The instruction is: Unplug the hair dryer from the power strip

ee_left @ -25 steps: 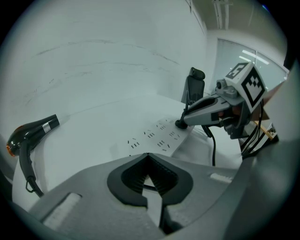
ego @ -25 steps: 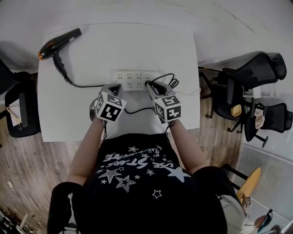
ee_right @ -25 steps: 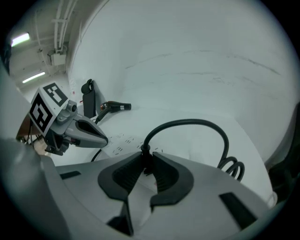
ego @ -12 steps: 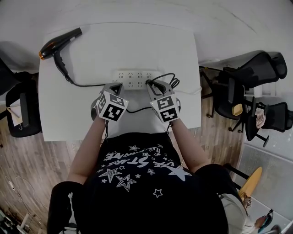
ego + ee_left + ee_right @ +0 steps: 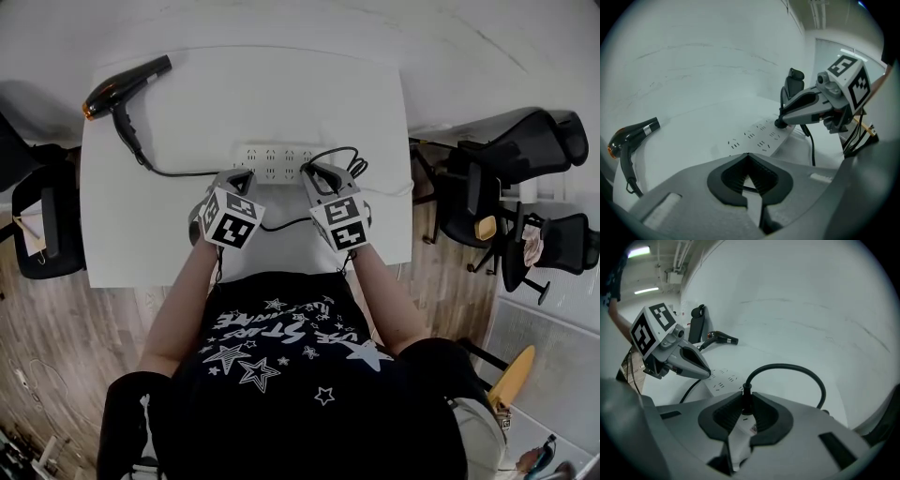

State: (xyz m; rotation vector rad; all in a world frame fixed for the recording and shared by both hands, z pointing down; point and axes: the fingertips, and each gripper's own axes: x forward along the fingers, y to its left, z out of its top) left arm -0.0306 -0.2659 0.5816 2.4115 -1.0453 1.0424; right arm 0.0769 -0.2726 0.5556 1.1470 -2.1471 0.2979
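Hair dryer plug (image 5: pixel 746 400) sits in the power strip (image 5: pixel 272 157) near its right end. Right gripper (image 5: pixel 309 172) jaws have just been closing and now clamp the plug's stiff body. Probably light but a tight fit, so grip the body, not the soft cord (image 5: pixel 801 373). Left gripper (image 5: pixel 749 155) is clenched empty, tip pinning the strip.

Black dryer (image 5: pixel 122 86) lies upper left, nozzle pointing up-right. Its cord (image 5: pixel 178 174) runs to a plug (image 5: pixel 307 172) in the white strip's (image 5: pixel 274 162) right end, centre.
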